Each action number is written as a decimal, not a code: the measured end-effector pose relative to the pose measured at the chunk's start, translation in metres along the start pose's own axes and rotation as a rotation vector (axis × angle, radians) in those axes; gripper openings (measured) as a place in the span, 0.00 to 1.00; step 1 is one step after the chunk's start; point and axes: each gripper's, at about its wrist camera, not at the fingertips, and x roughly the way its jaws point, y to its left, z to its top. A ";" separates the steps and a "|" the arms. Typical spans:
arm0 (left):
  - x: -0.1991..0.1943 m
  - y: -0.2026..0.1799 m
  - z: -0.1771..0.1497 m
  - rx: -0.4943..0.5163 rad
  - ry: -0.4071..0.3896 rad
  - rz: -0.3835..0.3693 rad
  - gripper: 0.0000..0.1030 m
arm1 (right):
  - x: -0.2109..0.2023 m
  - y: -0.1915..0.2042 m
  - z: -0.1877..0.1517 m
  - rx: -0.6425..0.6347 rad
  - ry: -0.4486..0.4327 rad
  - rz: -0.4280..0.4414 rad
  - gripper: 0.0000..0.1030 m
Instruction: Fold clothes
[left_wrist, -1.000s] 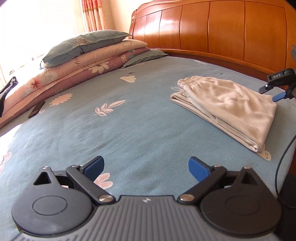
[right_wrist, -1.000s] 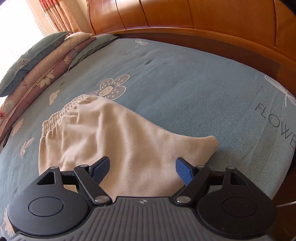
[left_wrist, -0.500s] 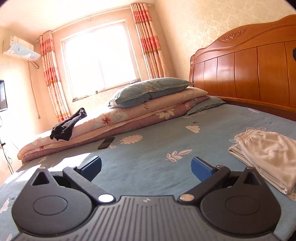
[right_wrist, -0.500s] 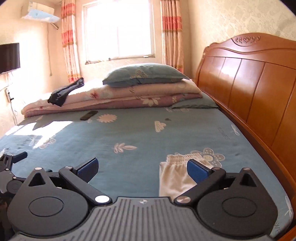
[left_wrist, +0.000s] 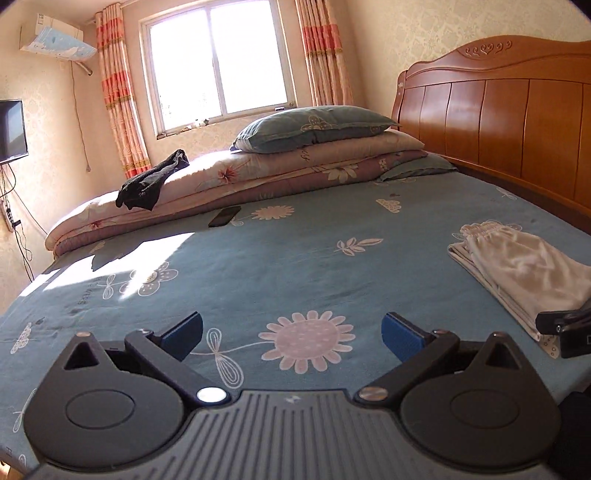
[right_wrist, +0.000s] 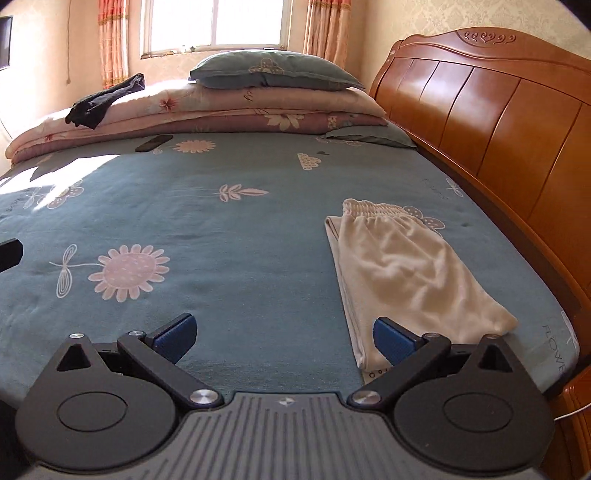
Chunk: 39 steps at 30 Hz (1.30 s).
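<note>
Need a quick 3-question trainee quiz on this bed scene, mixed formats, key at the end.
1. True or false: the cream shorts are lying folded on the blue bedsheet.
2. What is draped on the stacked quilts? A) dark garment B) towel C) belt
3. Fill in: the right claw is ____, with nothing between its pads.

Key: 1 true; 2 A, the dark garment; 3 open. The left claw is open too, over bare sheet.
</note>
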 end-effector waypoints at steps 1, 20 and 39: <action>0.000 0.002 -0.002 -0.012 0.016 -0.003 0.99 | -0.002 -0.002 -0.004 0.015 0.005 0.017 1.00; -0.027 0.014 -0.040 -0.107 0.177 0.022 1.00 | -0.030 0.001 -0.036 0.046 -0.021 0.027 1.00; -0.038 0.020 -0.052 -0.141 0.225 0.030 0.99 | -0.038 0.010 -0.047 0.024 -0.031 0.033 1.00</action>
